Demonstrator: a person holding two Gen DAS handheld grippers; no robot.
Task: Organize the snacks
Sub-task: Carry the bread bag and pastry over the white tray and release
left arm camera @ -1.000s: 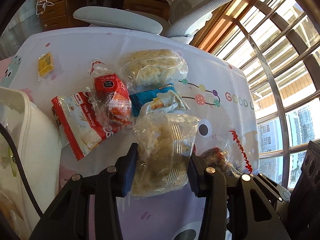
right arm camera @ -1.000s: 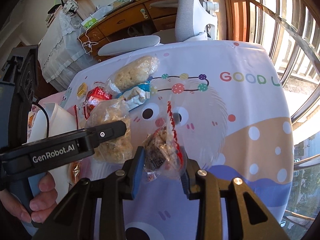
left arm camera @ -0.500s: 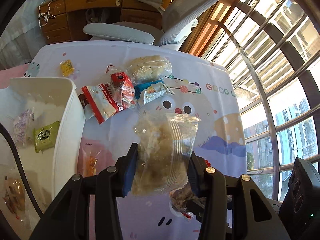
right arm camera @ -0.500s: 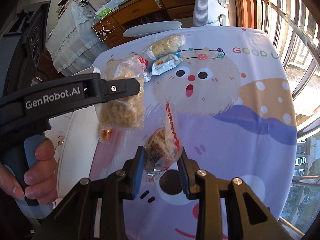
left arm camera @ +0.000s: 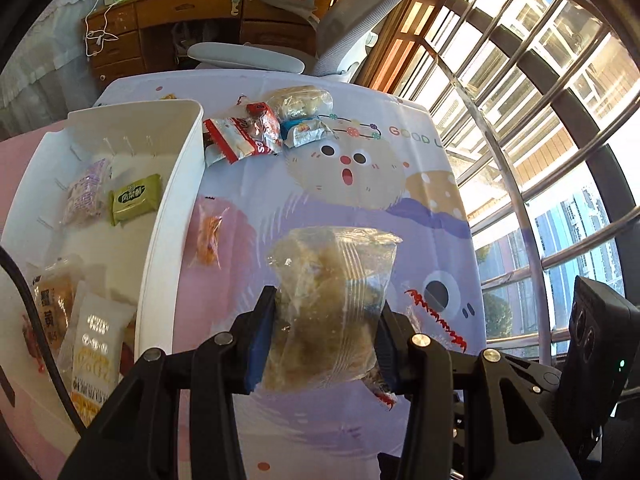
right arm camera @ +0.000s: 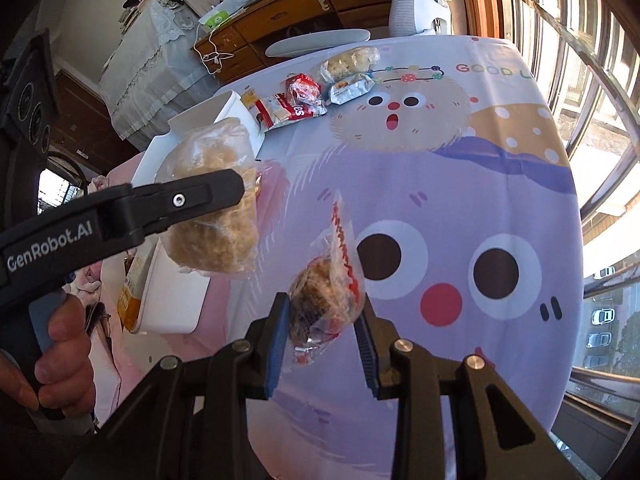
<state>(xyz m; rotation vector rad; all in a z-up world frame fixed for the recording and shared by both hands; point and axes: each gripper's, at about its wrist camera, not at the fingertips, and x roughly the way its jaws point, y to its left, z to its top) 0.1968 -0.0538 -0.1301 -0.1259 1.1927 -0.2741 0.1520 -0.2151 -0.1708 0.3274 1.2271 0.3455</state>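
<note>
Desk (left arm camera: 256, 184): draped in a cartoon-print cloth; loose snacks cluster near 12 o'clock.
White bin (left arm camera: 168, 216): at 9 o'clock in the left wrist view, several packets already inside.
Puffed-snack bag (left arm camera: 332, 308): held above the desk, pinched mid-body by the left claw (left arm camera: 324, 332). Likely light, crinkly and crushable; best held across its middle, gently.
Small red-trimmed packet (right arm camera: 328, 292): lifted, clamped at its lower half by the right claw (right arm camera: 320, 340). Probably soft and slippery film; gripping over the contents should be safer than the loose top seal.
Orange candy (left arm camera: 210, 236): lies on the desk just beside the bin wall.
</note>
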